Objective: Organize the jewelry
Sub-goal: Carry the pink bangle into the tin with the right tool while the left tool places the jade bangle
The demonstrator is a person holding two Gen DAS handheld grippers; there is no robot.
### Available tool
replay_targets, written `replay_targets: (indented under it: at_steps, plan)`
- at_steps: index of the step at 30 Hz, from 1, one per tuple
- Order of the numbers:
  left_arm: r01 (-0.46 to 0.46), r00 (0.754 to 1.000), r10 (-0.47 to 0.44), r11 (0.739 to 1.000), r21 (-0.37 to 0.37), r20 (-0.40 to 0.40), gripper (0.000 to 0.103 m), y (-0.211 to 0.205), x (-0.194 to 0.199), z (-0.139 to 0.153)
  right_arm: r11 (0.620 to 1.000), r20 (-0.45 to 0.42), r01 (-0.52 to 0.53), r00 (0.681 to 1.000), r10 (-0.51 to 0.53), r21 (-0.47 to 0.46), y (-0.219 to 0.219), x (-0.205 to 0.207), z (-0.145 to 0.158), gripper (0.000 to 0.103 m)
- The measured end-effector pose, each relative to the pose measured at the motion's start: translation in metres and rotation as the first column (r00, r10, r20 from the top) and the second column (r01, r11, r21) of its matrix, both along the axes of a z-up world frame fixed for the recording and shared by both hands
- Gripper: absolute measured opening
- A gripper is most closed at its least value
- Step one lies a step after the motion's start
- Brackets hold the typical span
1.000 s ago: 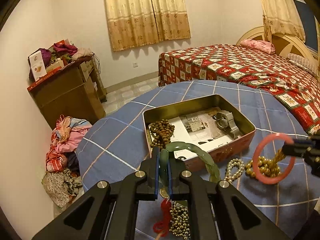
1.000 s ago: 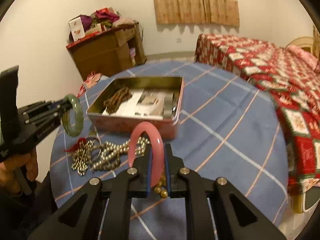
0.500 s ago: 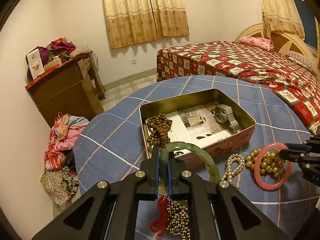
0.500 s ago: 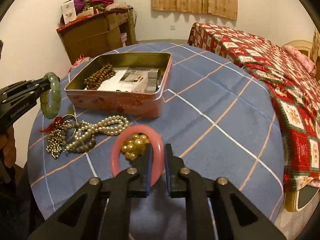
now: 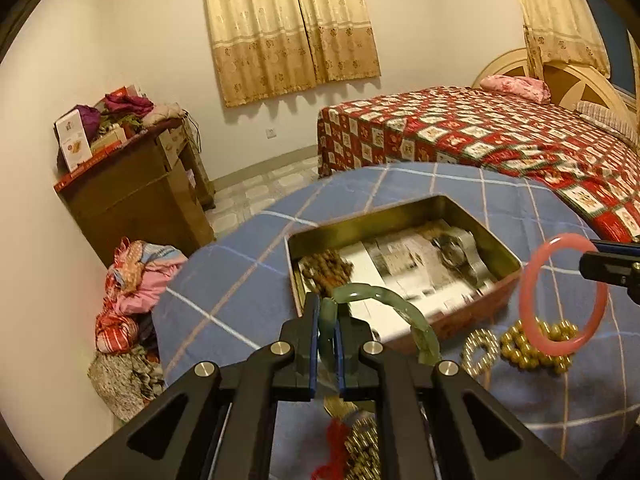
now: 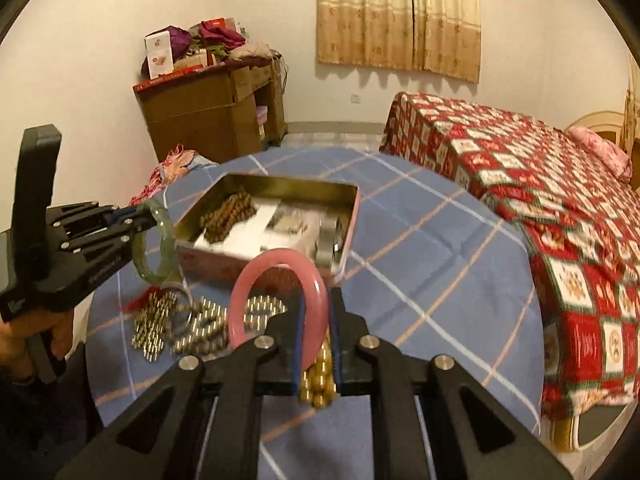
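Observation:
My left gripper (image 5: 327,320) is shut on a green jade bangle (image 5: 394,304) and holds it above the near edge of an open tin box (image 5: 500,248); it also shows in the right wrist view (image 6: 146,216) with the bangle (image 6: 168,244). My right gripper (image 6: 316,316) is shut on a pink bangle (image 6: 280,268), raised above the table; the bangle shows in the left wrist view (image 5: 560,292). The tin (image 6: 344,200) holds brown wooden beads (image 6: 228,216), a watch (image 5: 460,248) and paper. Gold beads (image 5: 536,344) and pearl strands (image 6: 200,320) lie on the blue checked tablecloth (image 6: 420,248).
A red tassel with metal beads (image 5: 352,444) lies under my left gripper. A bed with a red patterned cover (image 6: 540,184) stands right of the table. A brown cabinet (image 5: 132,196) with clutter and a pile of clothes (image 5: 132,300) are at the left by the wall.
My right gripper has lifted the pink bangle up off the gold beads and toward the tin. My left gripper has risen a little, still holding the green bangle.

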State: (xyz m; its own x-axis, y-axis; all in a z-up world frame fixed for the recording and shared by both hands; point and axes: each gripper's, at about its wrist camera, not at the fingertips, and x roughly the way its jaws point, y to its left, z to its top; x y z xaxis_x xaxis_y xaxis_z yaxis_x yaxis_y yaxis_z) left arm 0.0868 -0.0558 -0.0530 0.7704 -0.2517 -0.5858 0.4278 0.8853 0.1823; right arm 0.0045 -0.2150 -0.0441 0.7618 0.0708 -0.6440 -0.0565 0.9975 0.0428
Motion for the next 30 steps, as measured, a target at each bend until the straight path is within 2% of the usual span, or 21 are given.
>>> replay_targets:
  at_steps: [7,15,20,30]
  plan:
    - [-0.018,1.0,0.018,1.0,0.021,0.011,0.006,-0.005,0.035,0.007,1.0,0.026,0.012,1.0,-0.012,-0.01,0.004,0.046,0.013,0.014]
    - [-0.017,1.0,0.017,0.998,0.06,-0.009,0.006,-0.022,0.067,-0.001,0.998,-0.014,0.048,0.999,-0.048,-0.045,0.009,0.097,-0.003,0.014]
    - [-0.017,0.999,0.019,0.995,0.099,-0.026,0.006,-0.028,0.08,-0.013,0.997,-0.045,0.065,0.997,-0.067,-0.051,0.01,0.112,-0.014,0.014]
    - [-0.011,0.999,0.017,0.993,0.12,-0.048,0.006,-0.029,0.089,-0.027,0.995,-0.086,0.076,0.993,-0.081,-0.059,0.014,0.124,-0.026,0.014]
